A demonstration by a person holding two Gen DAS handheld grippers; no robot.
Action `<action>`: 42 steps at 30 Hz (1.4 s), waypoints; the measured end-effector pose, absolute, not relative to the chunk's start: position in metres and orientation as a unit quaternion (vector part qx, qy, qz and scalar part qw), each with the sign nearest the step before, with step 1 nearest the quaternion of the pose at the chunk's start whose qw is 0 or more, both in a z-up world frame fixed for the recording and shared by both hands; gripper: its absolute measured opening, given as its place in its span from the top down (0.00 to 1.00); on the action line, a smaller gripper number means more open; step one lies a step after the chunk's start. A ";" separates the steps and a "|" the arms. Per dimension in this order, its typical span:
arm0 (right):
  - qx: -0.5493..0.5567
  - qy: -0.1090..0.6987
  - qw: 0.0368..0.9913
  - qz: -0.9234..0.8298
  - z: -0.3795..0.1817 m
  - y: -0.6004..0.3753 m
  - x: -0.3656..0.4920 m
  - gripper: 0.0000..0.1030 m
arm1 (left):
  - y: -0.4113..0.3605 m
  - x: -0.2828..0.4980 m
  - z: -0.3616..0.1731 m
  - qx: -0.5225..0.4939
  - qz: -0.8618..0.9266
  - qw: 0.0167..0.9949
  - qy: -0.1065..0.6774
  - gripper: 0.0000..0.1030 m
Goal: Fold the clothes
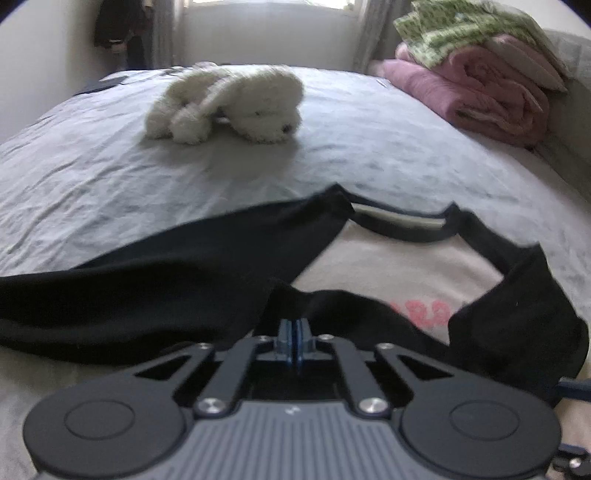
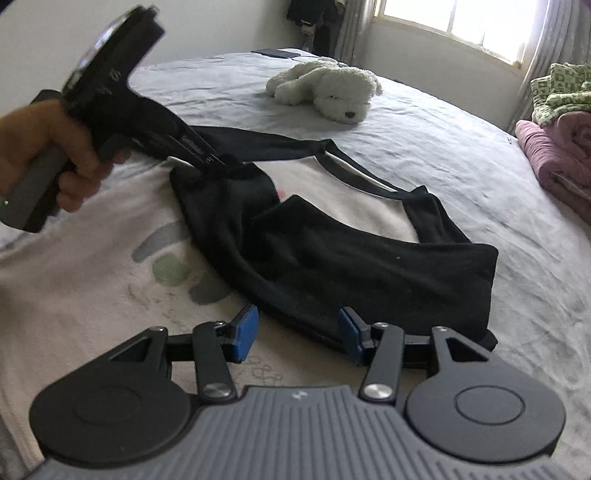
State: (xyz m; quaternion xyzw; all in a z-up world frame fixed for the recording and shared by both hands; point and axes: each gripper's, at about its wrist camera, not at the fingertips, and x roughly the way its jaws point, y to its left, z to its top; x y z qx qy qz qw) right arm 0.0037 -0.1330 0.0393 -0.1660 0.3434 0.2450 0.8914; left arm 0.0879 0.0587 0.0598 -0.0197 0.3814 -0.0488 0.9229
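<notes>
shirt (image 2: pixel 369 258): white body with black sleeves and black collar, lying flat on the bed, near the edge closest to the cameras. Pink print on the chest, mostly covered. Grey and green print lower down on the white part.
sleeves: both black ones are flopped inward over the chest; the one on the right in the right wrist view lies broad and flat, its cuff end right in front of the right gripper.
left gripper (image 2: pixel 216 162): jaws pressed together, pinching black sleeve fabric over the chest. A hand (image 2: pixel 48 147) grips its handle.
right gripper (image 2: pixel 297 332): jaws spread, blue pads apart, just above the sleeve edge. Fabric sits between the pads, but they aren't pressing on it as far as I can tell.
bed (image 1: pixel 110 177): wrinkly pale grey sheet, carries everything.
plush dog (image 1: pixel 229 105): white, fluffy, lying mid-bed, well apart from the shirt.
blankets (image 1: pixel 491 96): pink folded pile with a green patterned one on top, at the bed's right edge.
window (image 2: pixel 454 26): bright, behind the bed's far edge.
</notes>
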 end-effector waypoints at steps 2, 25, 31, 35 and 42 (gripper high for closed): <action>-0.164 0.347 0.894 0.231 0.038 -0.135 0.008 0.71 | 0.064 0.079 0.075 -0.030 -0.044 0.931 0.362 0.99; -0.237 0.309 0.885 0.257 0.028 -0.114 -0.001 0.60 | 0.103 0.059 0.071 -0.153 -0.070 0.897 0.408 0.71; -0.218 0.317 0.890 0.246 0.031 -0.116 0.007 0.89 | 0.101 0.074 0.064 -0.127 -0.068 0.904 0.402 0.57; -0.194 0.309 0.898 0.246 0.042 -0.124 0.005 0.90 | 0.095 0.085 0.059 -0.093 -0.076 0.908 0.401 0.54; -0.190 0.311 0.899 0.242 0.046 -0.130 0.004 0.90 | 0.086 0.091 0.050 -0.073 -0.068 0.908 0.406 0.93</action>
